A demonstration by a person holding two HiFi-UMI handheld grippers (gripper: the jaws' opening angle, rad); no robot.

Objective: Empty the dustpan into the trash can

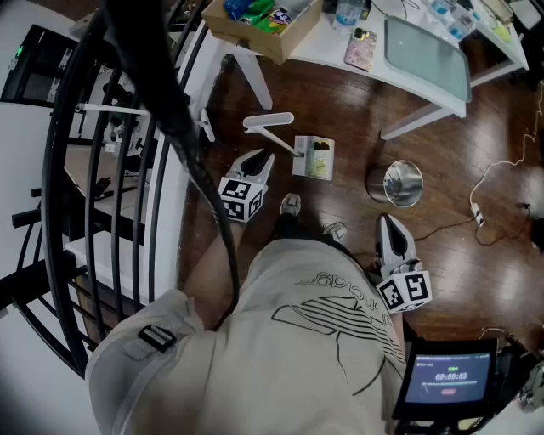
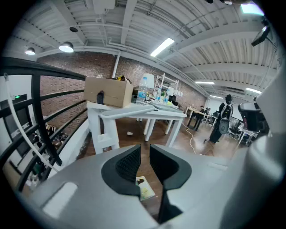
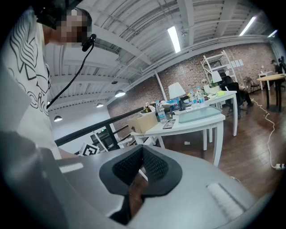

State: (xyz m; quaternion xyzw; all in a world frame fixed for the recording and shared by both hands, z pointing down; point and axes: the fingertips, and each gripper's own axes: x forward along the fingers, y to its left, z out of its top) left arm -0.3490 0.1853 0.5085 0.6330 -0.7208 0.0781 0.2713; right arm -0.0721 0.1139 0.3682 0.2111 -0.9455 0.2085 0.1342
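Observation:
A white long-handled dustpan point(image 1: 313, 158) stands on the wooden floor, yellow-green scraps in its pan and its handle point(image 1: 269, 123) rising to the upper left. To its right stands a round metal trash can point(image 1: 398, 183). My left gripper point(image 1: 265, 157) hovers just left of the pan, apart from it, jaws a narrow gap apart with nothing between them. Through that gap in the left gripper view point(image 2: 144, 152) the pan point(image 2: 145, 188) shows on the floor below. My right gripper point(image 1: 384, 219) hangs below the can, and its jaws point(image 3: 143, 152) are shut and empty.
A white table point(image 1: 408, 72) with a cardboard box point(image 1: 263, 25) stands beyond the dustpan. A black railing point(image 1: 110, 170) runs along the left. A cable with a power strip point(image 1: 476, 212) lies on the floor at the right. The person's shoes point(image 1: 291, 204) are just in front of the pan.

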